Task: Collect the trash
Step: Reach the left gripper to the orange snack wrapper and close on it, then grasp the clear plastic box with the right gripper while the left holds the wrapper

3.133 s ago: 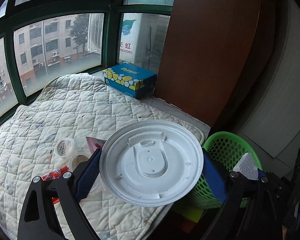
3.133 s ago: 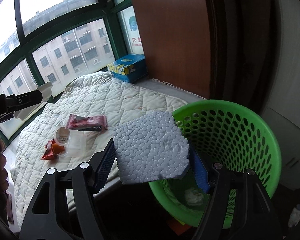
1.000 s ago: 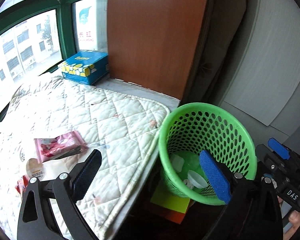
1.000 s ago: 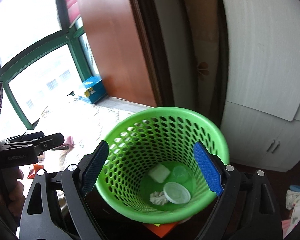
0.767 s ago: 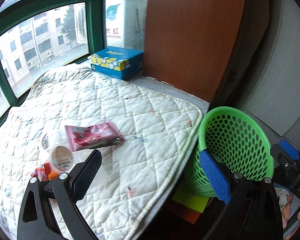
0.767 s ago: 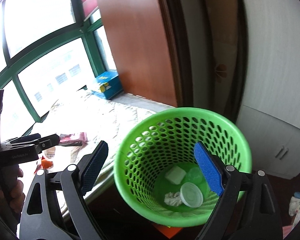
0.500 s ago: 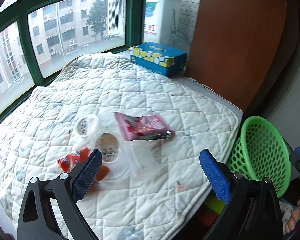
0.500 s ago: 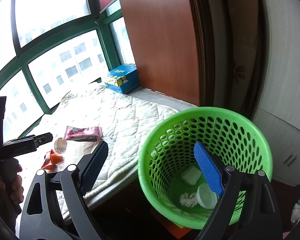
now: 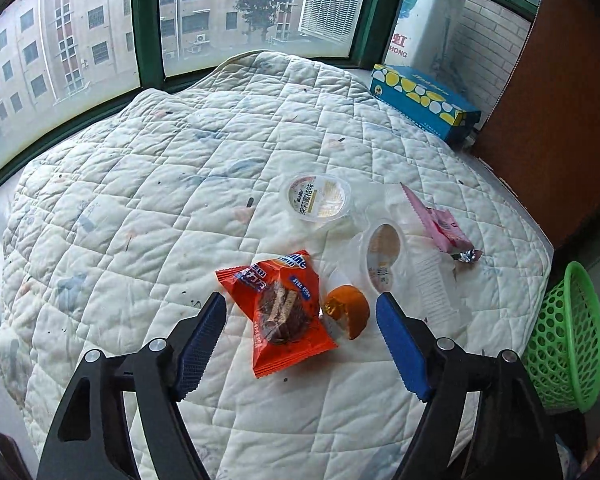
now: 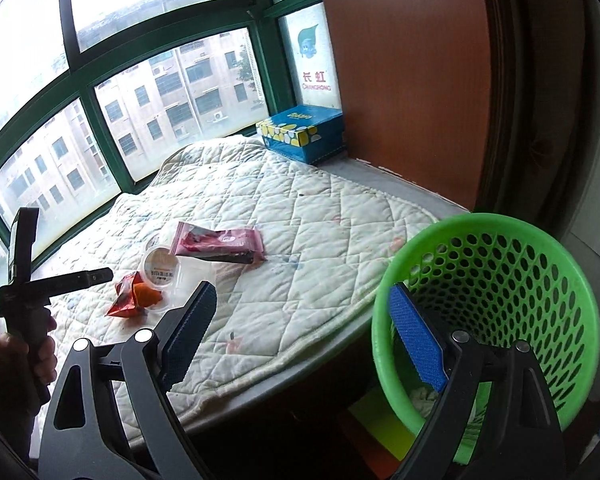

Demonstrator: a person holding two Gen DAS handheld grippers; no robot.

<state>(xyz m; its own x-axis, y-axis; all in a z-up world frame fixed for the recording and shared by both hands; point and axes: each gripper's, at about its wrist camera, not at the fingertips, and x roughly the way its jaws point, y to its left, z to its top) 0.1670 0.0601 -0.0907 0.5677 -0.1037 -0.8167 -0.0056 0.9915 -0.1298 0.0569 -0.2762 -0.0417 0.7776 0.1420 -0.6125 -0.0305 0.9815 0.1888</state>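
Observation:
My left gripper (image 9: 300, 328) is open and empty, hovering over an orange snack packet (image 9: 282, 312) on the quilted pad (image 9: 160, 200). Next to the packet lie an orange piece (image 9: 350, 308), two clear plastic cups with labels (image 9: 316, 200) (image 9: 382, 258) and a pink wrapper (image 9: 440, 224). My right gripper (image 10: 304, 336) is open and empty beside the green mesh basket (image 10: 500, 264), over the pad's edge. The same trash shows in the right wrist view: the orange packet (image 10: 126, 296), a cup (image 10: 162, 266), the pink wrapper (image 10: 220, 242). The basket also shows at the right edge (image 9: 568, 336).
A blue tissue box (image 9: 424, 104) stands at the pad's far corner by a brown wooden panel (image 10: 412, 60). Green-framed windows (image 9: 148, 20) run behind the pad. The left gripper's body and the hand holding it (image 10: 24, 292) are at the left of the right wrist view.
The white lid and the foam piece have left the grippers, and a white lid and a white piece lie in the basket. My left gripper has swung from the basket to above the orange packet. My right gripper has pulled back.

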